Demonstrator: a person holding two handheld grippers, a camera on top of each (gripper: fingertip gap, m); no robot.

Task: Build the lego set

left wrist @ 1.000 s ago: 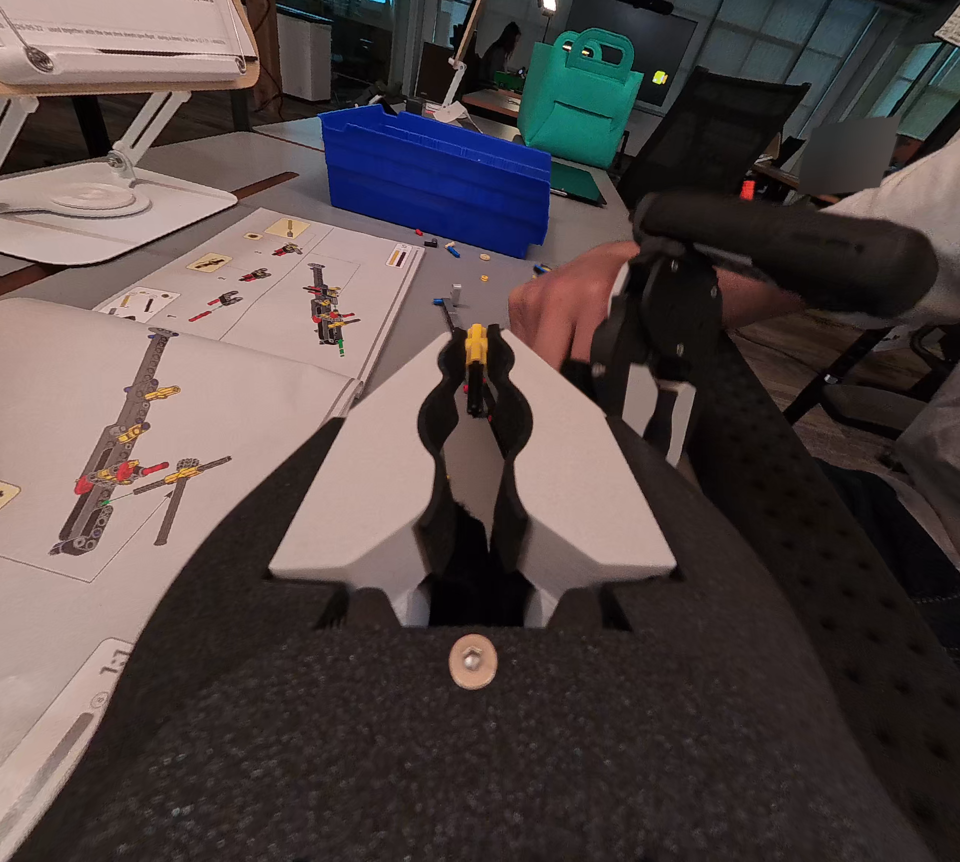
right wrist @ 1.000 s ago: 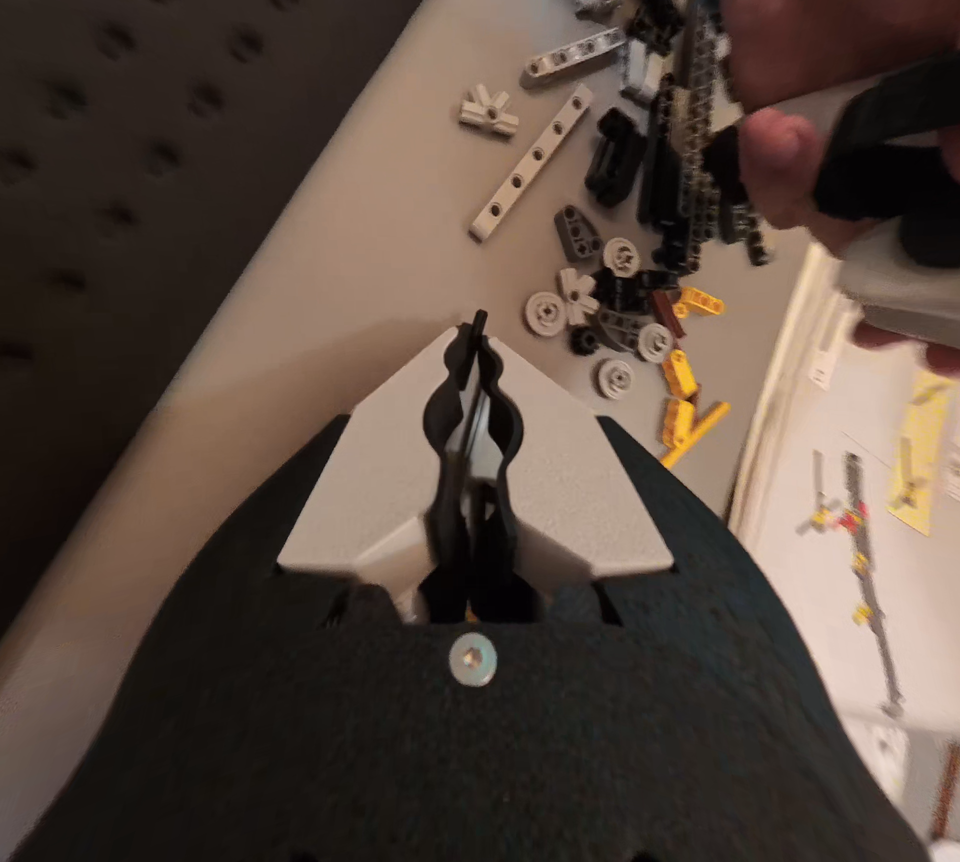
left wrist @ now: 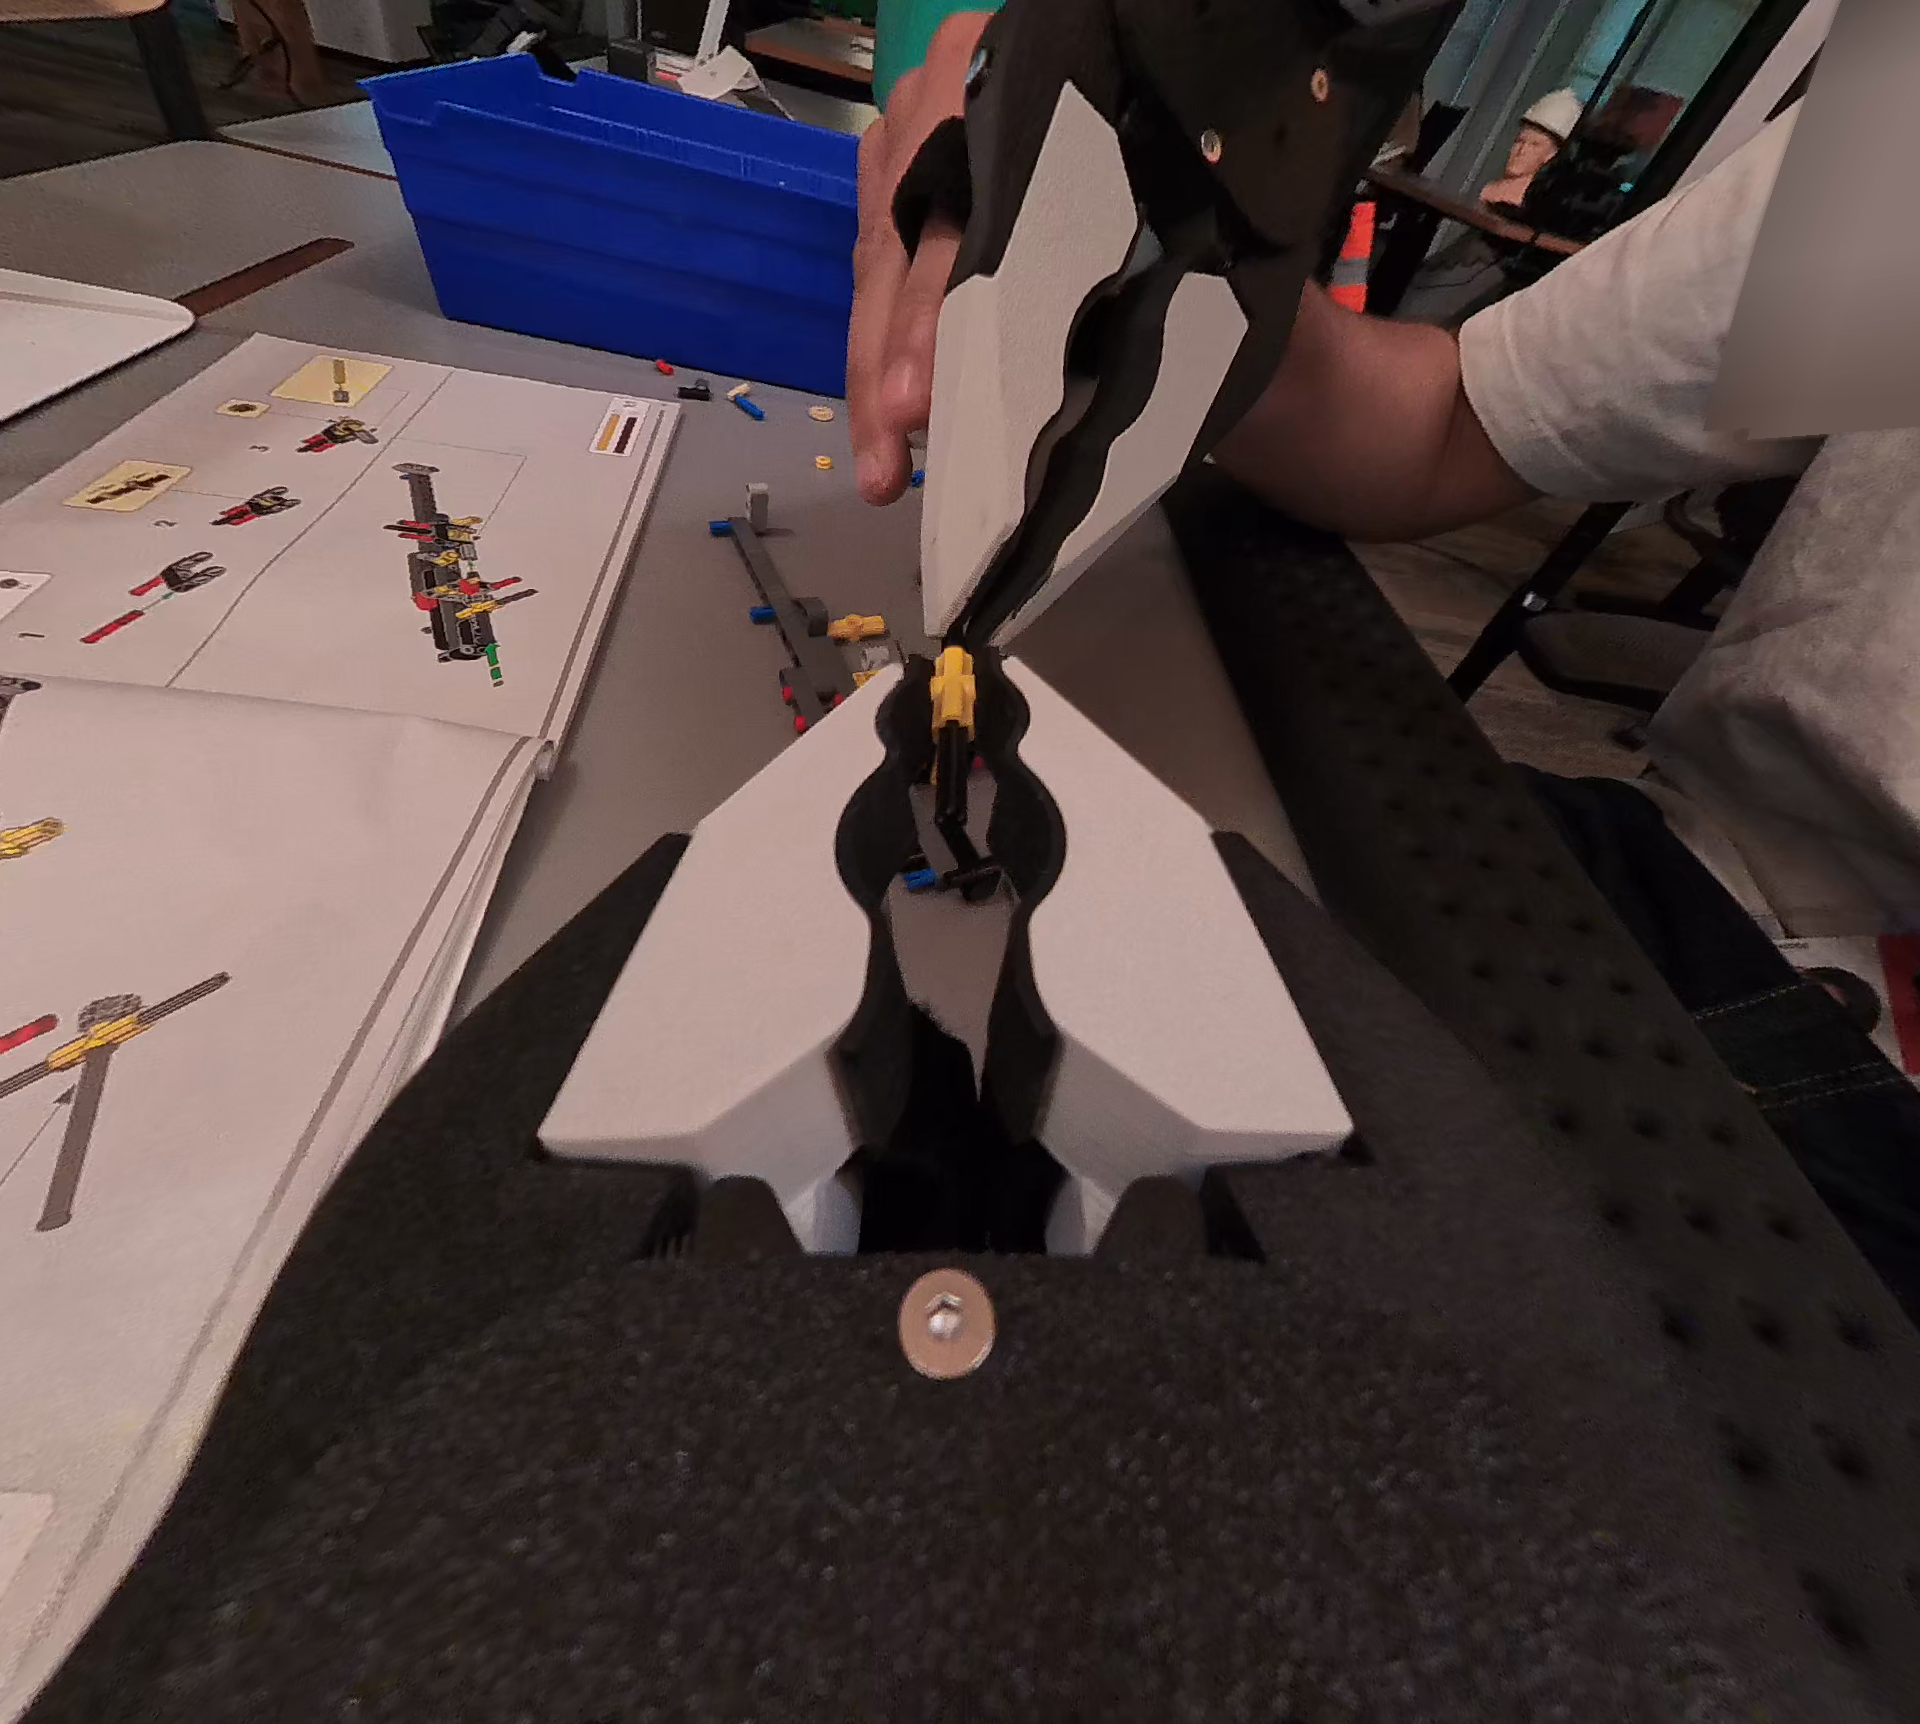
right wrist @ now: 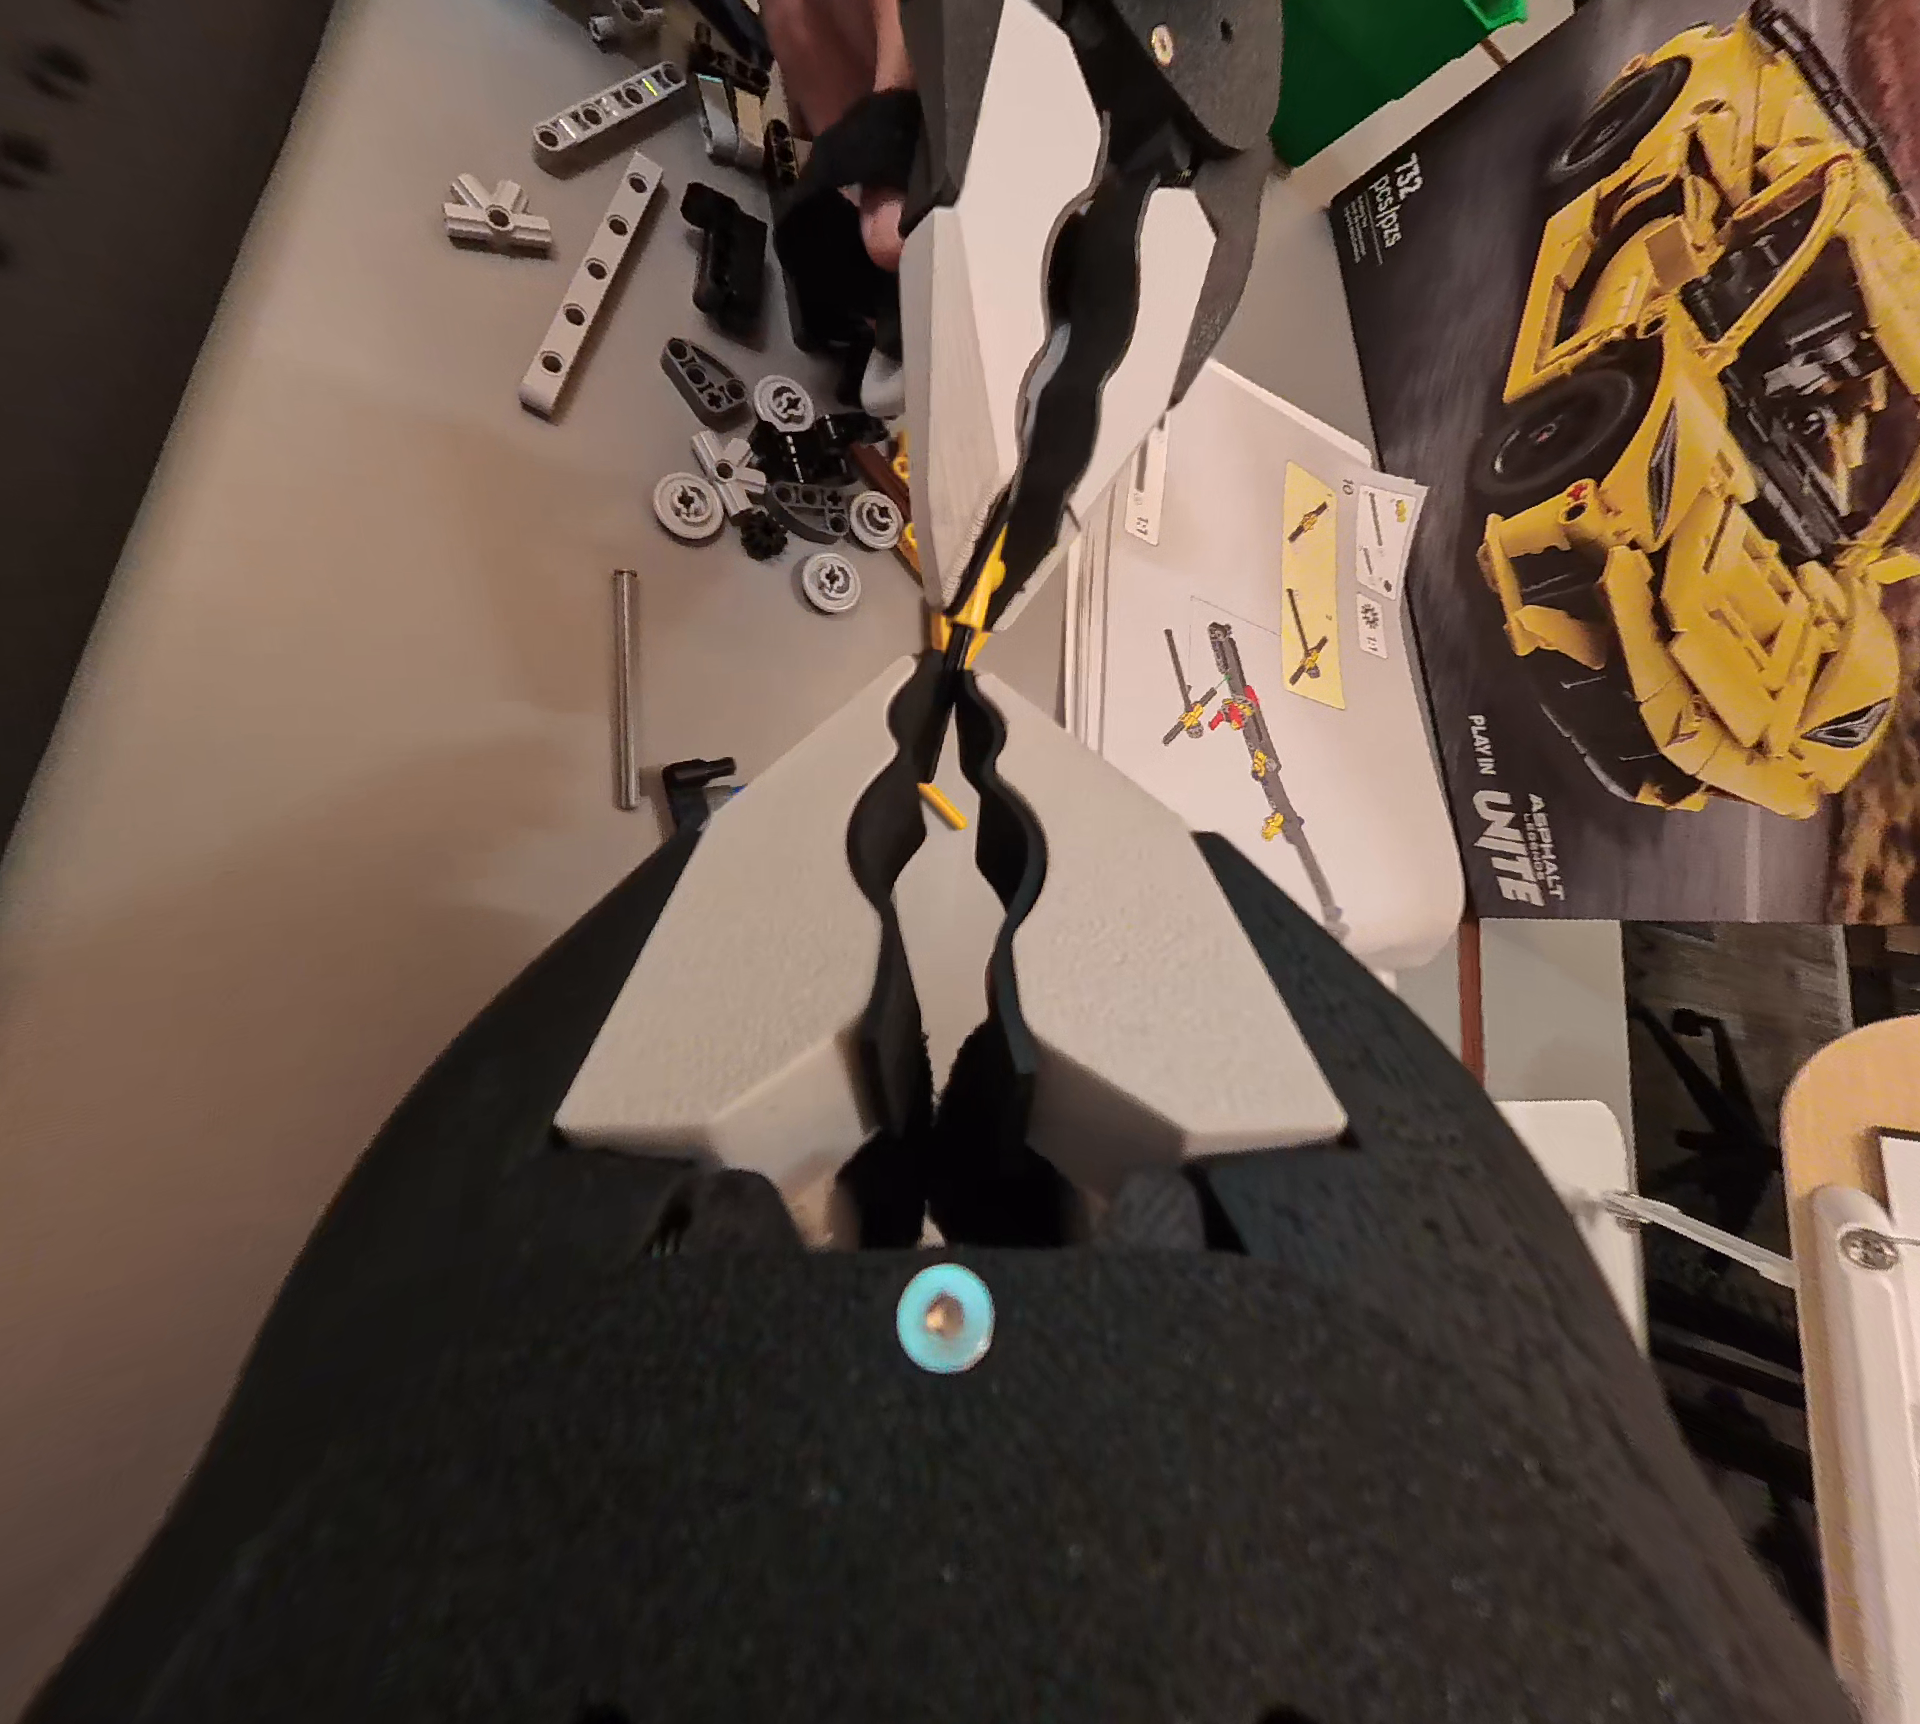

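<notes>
Left wrist view: left gripper point(left wrist: 951, 687) pinched narrow on a yellow connector point(left wrist: 951, 685) with a black axle point(left wrist: 948, 781) running back between the pads. Right gripper point(left wrist: 971, 630) coming down from above, tip to tip with the left one, its tips meeting at the top of the same yellow piece; closed or nearly so. Just ahead and a little to the left of the tips, a dark grey beam assembly point(left wrist: 787, 602) lying on the table point(left wrist: 686, 635), with blue, red and yellow pins on it. Farther left, an open instruction booklet point(left wrist: 312, 531). Well ahead, a blue bin point(left wrist: 623, 220), small loose pieces scattered before it. A hand point(left wrist: 904, 272) behind the right gripper.

Right wrist view: right gripper point(right wrist: 951, 687) narrowed on the thin black axle point(right wrist: 948, 718), which slants out past its tips. Left gripper point(right wrist: 971, 609) opposite, tip to tip, clamped on the yellow connector point(right wrist: 977, 604) at the axle's far end. Ahead and to the left, a pile of loose parts point(right wrist: 769, 469) on the table point(right wrist: 312, 635): grey round bushes, black pieces, a long light grey beam point(right wrist: 592, 282). Close on the left, a thin grey rod point(right wrist: 623, 687). To the right, the booklet point(right wrist: 1247, 687), and beyond it the set's box point(right wrist: 1662, 427) with a yellow car pictured.
</notes>
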